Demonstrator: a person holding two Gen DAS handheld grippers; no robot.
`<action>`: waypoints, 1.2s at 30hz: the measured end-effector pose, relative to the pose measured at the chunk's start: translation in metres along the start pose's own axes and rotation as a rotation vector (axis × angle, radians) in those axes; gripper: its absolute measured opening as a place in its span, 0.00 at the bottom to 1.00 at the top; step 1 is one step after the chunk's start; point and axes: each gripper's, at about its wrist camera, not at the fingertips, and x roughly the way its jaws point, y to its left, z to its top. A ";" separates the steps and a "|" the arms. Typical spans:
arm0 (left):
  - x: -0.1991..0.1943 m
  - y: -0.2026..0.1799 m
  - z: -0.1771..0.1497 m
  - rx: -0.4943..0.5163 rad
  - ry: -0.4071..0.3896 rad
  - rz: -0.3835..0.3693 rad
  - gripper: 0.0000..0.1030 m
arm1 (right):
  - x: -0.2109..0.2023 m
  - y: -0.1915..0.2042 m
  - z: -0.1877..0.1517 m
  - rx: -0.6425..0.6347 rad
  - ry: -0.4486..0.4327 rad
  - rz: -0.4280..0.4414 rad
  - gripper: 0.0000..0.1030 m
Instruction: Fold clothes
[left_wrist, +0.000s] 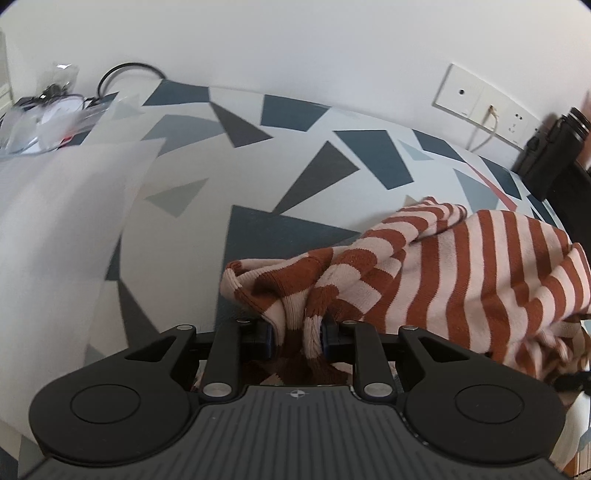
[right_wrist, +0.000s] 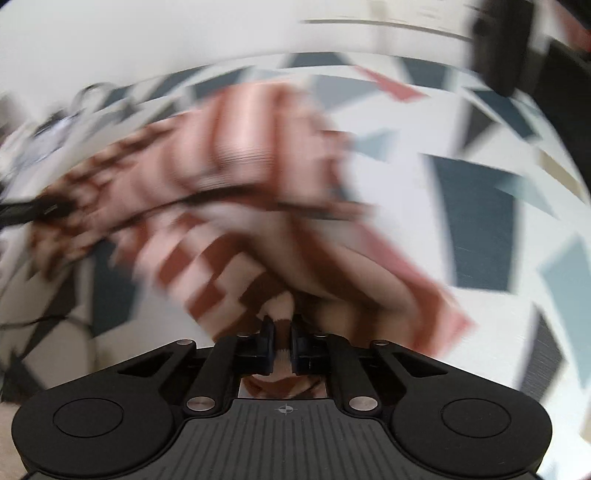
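A rust-and-cream striped knit garment (left_wrist: 461, 266) lies bunched on a bed with a geometric-print cover (left_wrist: 258, 166). My left gripper (left_wrist: 297, 338) is shut on a bunched fold of the garment, which trails off to the right. In the right wrist view, heavily blurred by motion, the same striped garment (right_wrist: 229, 177) spreads out ahead. My right gripper (right_wrist: 282, 350) is shut on an edge of it. The other gripper (right_wrist: 33, 210) shows as a dark shape at the far left of that view.
A white sheet (left_wrist: 66, 221) covers the bed's left side. Clutter in clear plastic and a black cable (left_wrist: 51, 107) sit at the far left by the wall. Wall sockets (left_wrist: 484, 99) and a black object (left_wrist: 554, 147) are at the right.
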 end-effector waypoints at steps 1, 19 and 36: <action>0.000 0.001 0.000 0.000 0.000 0.003 0.22 | -0.001 -0.011 0.002 0.034 -0.010 -0.030 0.06; -0.012 -0.003 0.007 0.046 -0.027 0.033 0.53 | -0.005 -0.020 0.019 0.060 -0.047 -0.127 0.24; -0.028 -0.061 0.017 0.182 -0.086 -0.082 0.68 | -0.028 -0.030 0.038 0.084 -0.207 -0.107 0.41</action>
